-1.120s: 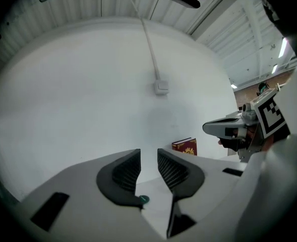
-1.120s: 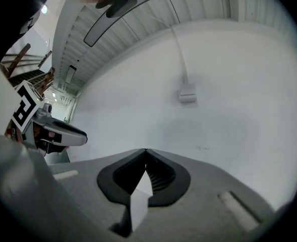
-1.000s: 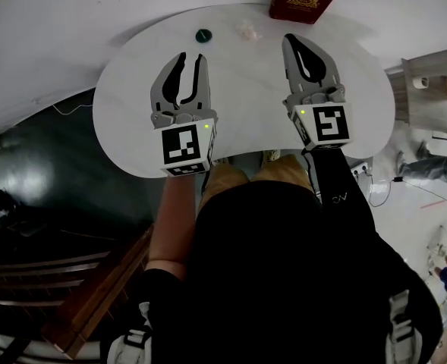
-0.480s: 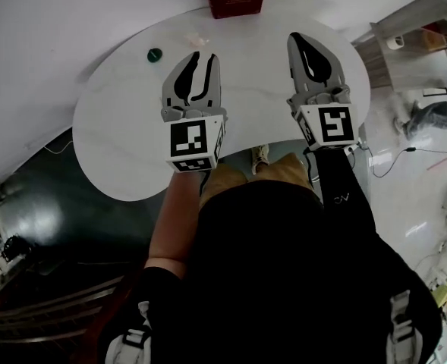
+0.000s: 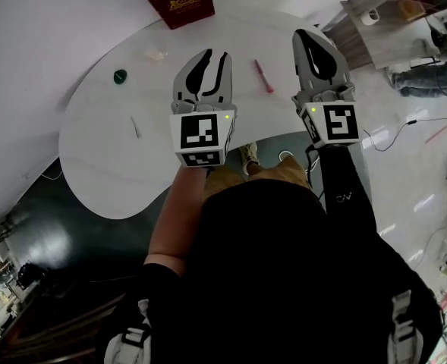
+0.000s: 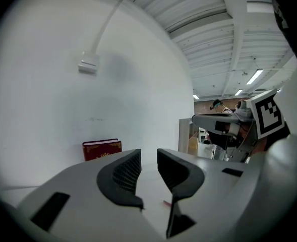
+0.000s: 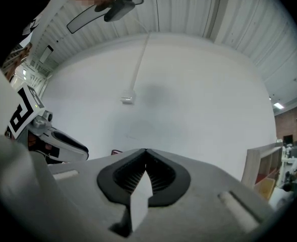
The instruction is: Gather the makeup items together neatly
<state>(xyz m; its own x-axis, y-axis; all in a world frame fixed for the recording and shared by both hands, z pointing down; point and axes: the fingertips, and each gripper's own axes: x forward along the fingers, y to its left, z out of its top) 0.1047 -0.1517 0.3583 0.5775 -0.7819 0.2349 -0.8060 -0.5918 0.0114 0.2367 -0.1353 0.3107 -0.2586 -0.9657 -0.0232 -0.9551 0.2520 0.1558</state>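
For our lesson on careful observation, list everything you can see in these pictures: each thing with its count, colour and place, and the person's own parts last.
table: one, white, curved, in front of the person
box: one, dark red with gold print, at the table's far edge
round item: one, green, far left on the table
pale item: one, whitish, between round item and box; too small to identify
pink stick: one, pink-red, lying flat on the table between the grippers
thin stick: one, grey, left part of the table
shelf unit: one, pale wood, on the floor at right
left gripper: one, grey, black pads, jaws apart, empty, over the table
right gripper: one, grey, jaws together, empty
person: one, black top, tan trousers
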